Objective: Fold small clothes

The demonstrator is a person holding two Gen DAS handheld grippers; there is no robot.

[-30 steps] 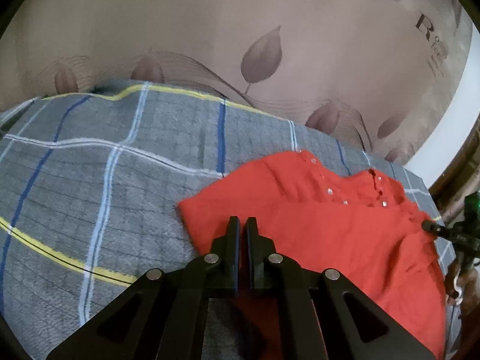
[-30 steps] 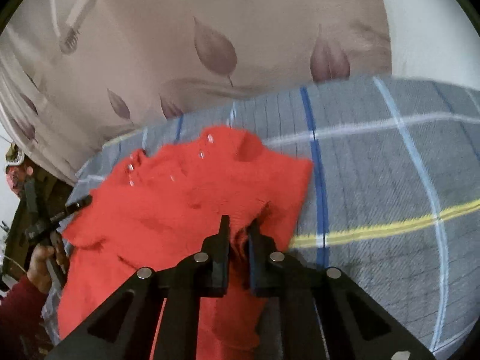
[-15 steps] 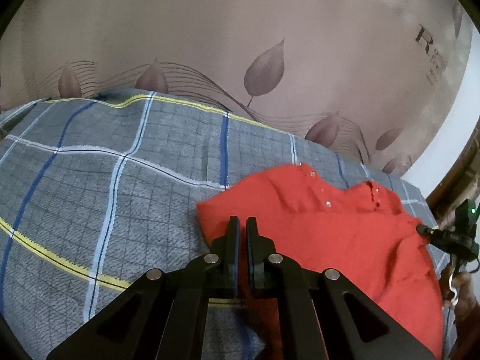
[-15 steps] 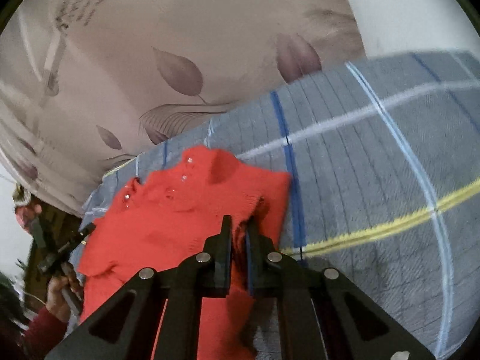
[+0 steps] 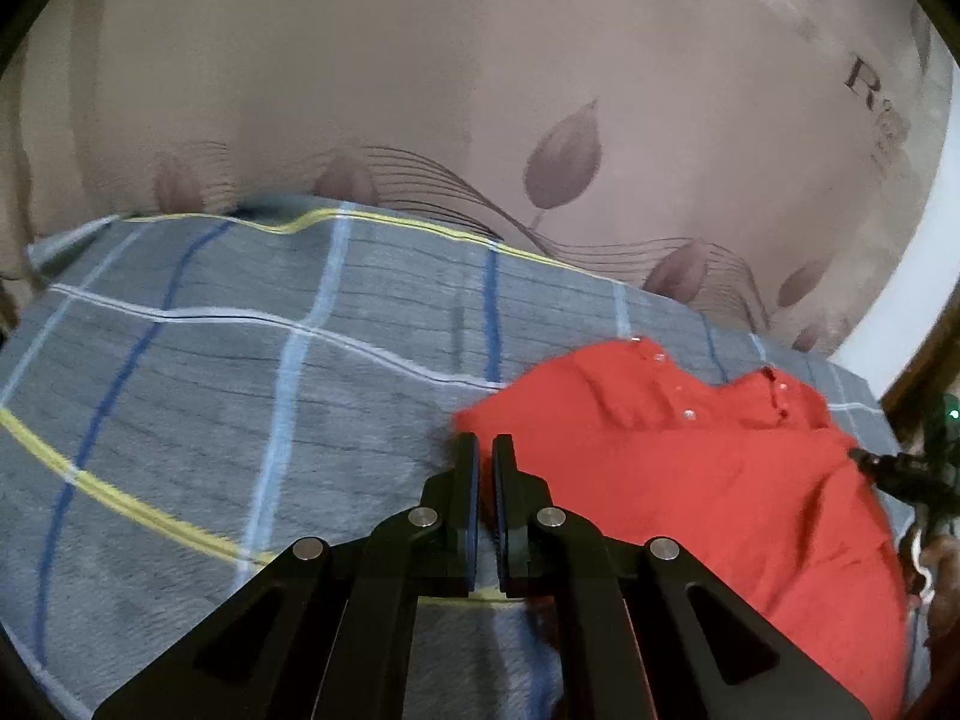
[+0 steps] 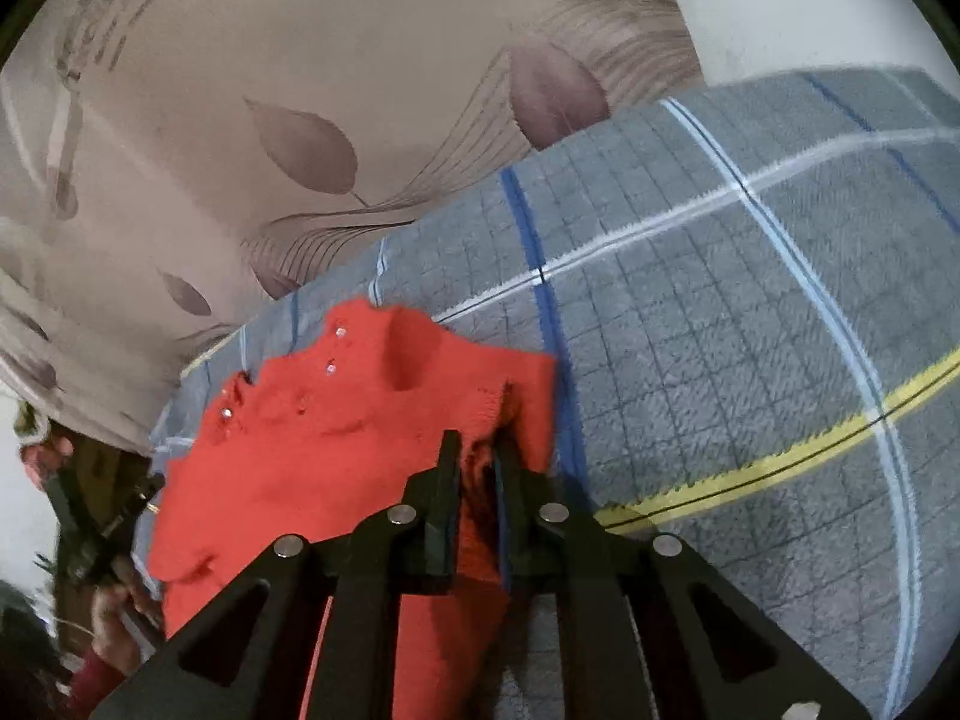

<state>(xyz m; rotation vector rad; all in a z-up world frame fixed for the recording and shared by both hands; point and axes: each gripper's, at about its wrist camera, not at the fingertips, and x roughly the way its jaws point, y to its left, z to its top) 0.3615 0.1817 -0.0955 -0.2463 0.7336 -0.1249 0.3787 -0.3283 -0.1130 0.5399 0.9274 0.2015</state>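
Both tongs — left [image 5: 485, 441] and right [image 6: 477, 441] — clenched on the red garment [image 6: 336, 438].

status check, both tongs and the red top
Left tongs shut on red top. Right tongs shut on it too. Top half lifted off checked blanket. Nothing in the way.

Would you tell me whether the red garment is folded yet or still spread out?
Mostly spread, not neatly folded: the red garment lies rumpled across the plaid blanket, its buttoned neckline showing, with one edge pinched in the right tool.
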